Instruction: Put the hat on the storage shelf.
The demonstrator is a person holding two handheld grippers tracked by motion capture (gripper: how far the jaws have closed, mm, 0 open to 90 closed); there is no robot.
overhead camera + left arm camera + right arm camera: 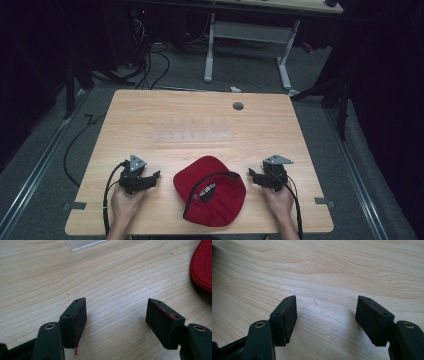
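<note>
Wooden counter (150, 115), pale grain, carries a red cap (210, 197) at its near edge, underside up. We find the left gripper (154, 176) just left of the cap, fingers (75, 322) spread, nothing held. Right gripper (251, 174) sits just right of the cap, fingers (284, 320) likewise apart. A clear sheet (192, 135) lies beyond the cap.

The red cap (210, 192) carries a black inside label with white lettering, too small to read
</note>
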